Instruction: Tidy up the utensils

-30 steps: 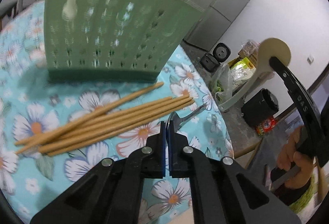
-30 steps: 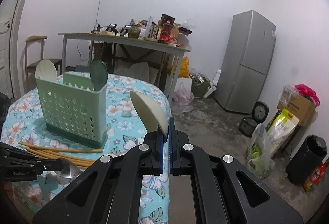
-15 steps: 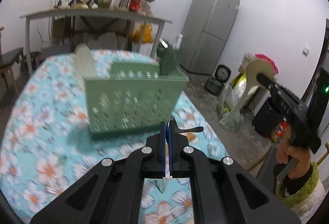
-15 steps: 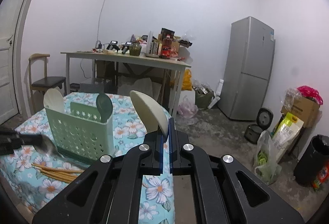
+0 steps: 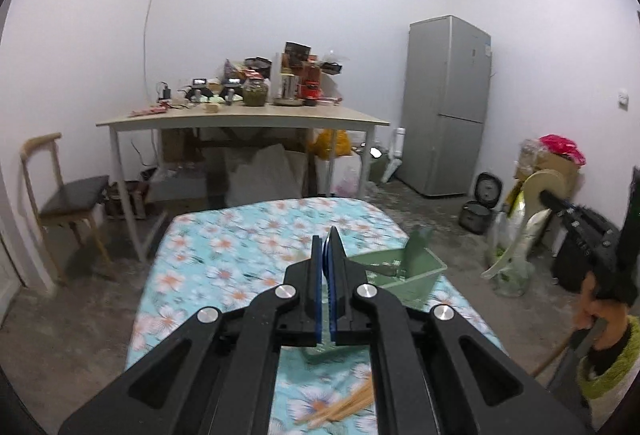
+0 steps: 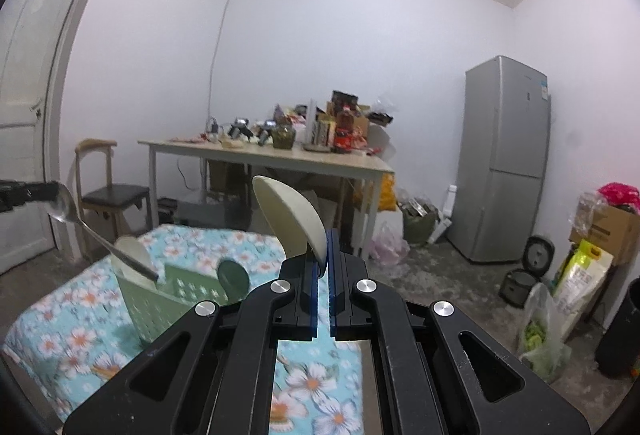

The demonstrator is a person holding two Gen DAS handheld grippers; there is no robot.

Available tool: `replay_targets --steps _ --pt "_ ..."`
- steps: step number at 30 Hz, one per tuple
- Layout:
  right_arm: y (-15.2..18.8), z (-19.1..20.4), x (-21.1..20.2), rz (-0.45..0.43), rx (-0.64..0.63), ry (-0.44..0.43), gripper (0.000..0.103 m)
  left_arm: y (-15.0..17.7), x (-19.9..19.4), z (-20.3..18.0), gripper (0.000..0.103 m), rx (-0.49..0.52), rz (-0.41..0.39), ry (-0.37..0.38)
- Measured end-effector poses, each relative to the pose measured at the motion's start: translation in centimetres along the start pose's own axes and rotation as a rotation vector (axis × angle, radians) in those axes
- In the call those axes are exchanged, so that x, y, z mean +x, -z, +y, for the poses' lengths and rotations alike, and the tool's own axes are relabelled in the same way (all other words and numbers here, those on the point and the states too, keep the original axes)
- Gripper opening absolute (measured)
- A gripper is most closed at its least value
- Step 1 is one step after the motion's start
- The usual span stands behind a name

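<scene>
My left hand-held gripper point(image 6: 50, 193) comes in at nine o'clock of the right camera's view, clamped on the bowl end of a metal spoon point(image 6: 64, 204) whose handle slants down toward the green utensil basket point(image 6: 160, 299). The handle's tip hangs just over the basket's near left corner, in front of a cream spoon point(image 6: 130, 255) that stands in it. A dark green spoon point(image 6: 233, 275) stands in the basket further right. The basket sits on the counter point(image 6: 60, 335), which wears a turquoise flowered cloth.

At the centre of that view, my right hand-held gripper point(image 6: 323, 267) is closed on a cream ladle-like spoon point(image 6: 288, 211), its bowl rising toward twelve o'clock above the jaws.

From the left camera, the left hand-held gripper's blue pads point(image 5: 318, 299) sit pressed nearly together at six o'clock, the spoon's handle poking out to the right over the basket point(image 5: 416, 275). Wooden chopsticks point(image 5: 344, 407) lie loose on the cloth at five o'clock, near the basket but apart from it. At three o'clock my right hand point(image 5: 596, 311), in a green cuff, holds the other gripper with the cream spoon point(image 5: 540, 191) up off the counter's edge.
</scene>
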State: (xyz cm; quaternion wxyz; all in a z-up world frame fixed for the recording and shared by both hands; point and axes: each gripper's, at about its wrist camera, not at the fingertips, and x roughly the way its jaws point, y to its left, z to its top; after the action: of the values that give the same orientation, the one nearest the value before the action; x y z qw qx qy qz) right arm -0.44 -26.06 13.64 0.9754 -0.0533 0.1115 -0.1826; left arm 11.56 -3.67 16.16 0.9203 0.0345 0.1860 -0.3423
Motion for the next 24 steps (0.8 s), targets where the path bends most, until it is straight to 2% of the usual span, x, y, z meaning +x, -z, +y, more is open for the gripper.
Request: replay_targets --steps 8,12,20,24 --pt "-2.0 1.0 0.5 -0.054 -0.006 -0.05 0.002 -0.8 2.2 0.9 0.002 0.126 0.0 -0.122" --pt "-2.1 1.3 0.7 -0.055 -0.011 -0.065 0.002 -0.8 3.5 1.0 0.002 0.166 0.018 -0.148" --pt "-1.9 1.2 1.0 -0.038 0.001 -0.075 0.002 0.2 7.1 0.3 0.002 0.186 0.096 -0.109" --pt "-2.2 1.3 1.3 -0.032 0.005 -0.083 0.002 0.8 8.8 0.0 0.003 0.156 0.142 -0.063"
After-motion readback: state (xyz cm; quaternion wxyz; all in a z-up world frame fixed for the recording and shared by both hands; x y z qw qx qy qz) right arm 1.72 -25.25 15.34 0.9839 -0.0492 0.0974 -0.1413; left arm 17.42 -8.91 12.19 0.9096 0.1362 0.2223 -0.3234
